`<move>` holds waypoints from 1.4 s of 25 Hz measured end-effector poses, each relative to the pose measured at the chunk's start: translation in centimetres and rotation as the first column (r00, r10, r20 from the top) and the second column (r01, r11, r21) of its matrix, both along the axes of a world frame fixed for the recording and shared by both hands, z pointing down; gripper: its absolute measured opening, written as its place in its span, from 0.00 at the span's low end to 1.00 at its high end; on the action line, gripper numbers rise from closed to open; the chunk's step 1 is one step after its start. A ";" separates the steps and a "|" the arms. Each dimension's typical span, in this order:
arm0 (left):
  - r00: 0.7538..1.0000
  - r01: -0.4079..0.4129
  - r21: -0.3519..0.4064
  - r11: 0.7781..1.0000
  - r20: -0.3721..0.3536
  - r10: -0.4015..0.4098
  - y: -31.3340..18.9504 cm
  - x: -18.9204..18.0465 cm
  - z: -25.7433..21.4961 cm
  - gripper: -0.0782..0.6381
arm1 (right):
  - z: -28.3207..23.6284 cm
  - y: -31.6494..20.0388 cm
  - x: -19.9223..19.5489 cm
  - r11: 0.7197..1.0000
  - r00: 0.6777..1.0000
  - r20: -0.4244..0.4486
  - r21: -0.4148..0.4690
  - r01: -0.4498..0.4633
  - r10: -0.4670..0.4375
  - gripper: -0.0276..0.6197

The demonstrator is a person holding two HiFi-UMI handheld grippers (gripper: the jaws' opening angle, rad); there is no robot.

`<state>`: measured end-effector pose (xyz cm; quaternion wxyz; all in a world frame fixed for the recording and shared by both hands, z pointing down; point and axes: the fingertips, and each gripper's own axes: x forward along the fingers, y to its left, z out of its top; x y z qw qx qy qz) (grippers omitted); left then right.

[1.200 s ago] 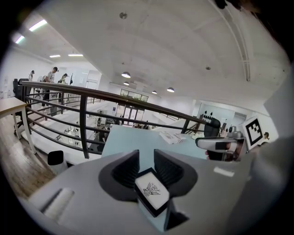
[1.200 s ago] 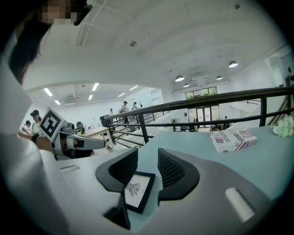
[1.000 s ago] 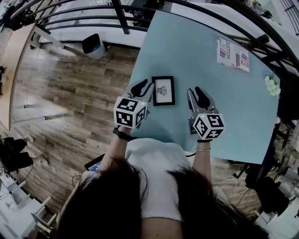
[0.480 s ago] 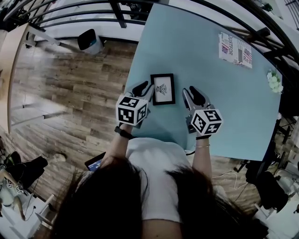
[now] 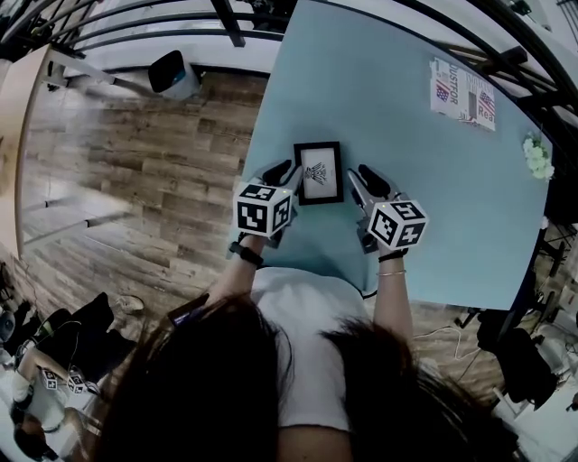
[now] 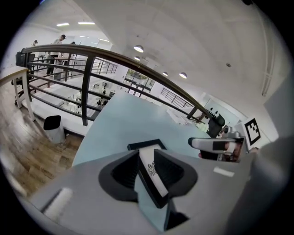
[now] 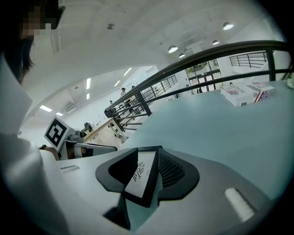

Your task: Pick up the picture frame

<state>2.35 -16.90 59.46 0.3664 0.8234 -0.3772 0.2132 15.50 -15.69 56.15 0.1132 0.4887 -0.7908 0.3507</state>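
A small black picture frame (image 5: 318, 172) with a white print lies flat on the pale blue table (image 5: 406, 153), near the table's left edge. My left gripper (image 5: 284, 172) sits at the frame's lower left side, its tips touching or nearly touching the border. My right gripper (image 5: 359, 179) is close to the lower right side. In the left gripper view the frame (image 6: 149, 166) fills the narrow gap of the left gripper (image 6: 147, 158). In the right gripper view the frame (image 7: 140, 176) likewise shows inside the right gripper (image 7: 148, 160). Both sets of jaws stand a little apart.
A printed box (image 5: 462, 93) lies at the table's far right. White flowers (image 5: 539, 161) sit at the right edge. A dark railing (image 5: 226, 18) runs past the far side, and a bin (image 5: 172, 74) stands on the wooden floor to the left.
Both grippers have closed in on the frame from either side and now sit against its lower corners. The frame itself has stayed flat in place.
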 end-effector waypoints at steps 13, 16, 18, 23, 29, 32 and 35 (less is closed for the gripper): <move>0.999 0.038 -0.120 0.992 -0.020 -0.040 0.8 0.3 3.6 0.27 | 4.6 0.3 -1.3 0.984 0.994 0.101 -0.172 0.047 -0.030 0.21; 0.998 0.043 -0.145 0.988 -0.028 -0.048 0.8 0.5 4.1 0.28 | 5.3 0.4 -1.4 0.978 0.992 0.121 -0.202 0.058 -0.034 0.21; 0.998 0.046 -0.162 0.986 -0.032 -0.052 0.9 0.6 4.3 0.29 | 5.6 0.5 -1.5 0.973 0.990 0.139 -0.220 0.064 -0.034 0.21; 0.998 0.057 -0.193 0.980 -0.027 -0.064 1.0 1.1 5.1 0.29 | 6.4 0.5 -1.6 0.962 0.985 0.171 -0.260 0.083 -0.038 0.21; 0.995 0.094 -0.182 0.979 0.051 -0.086 0.8 0.7 5.6 0.30 | 7.2 0.4 -1.6 0.949 0.983 0.179 -0.299 0.101 -0.048 0.21; 0.994 0.106 -0.183 0.977 0.055 -0.098 0.7 0.5 5.6 0.30 | 7.3 0.4 -1.8 0.944 0.981 0.185 -0.309 0.111 -0.055 0.21; 0.994 0.113 -0.189 0.976 0.036 -0.108 0.7 0.3 5.8 0.30 | 7.4 0.3 -2.0 0.942 0.978 0.201 -0.315 0.118 -0.056 0.21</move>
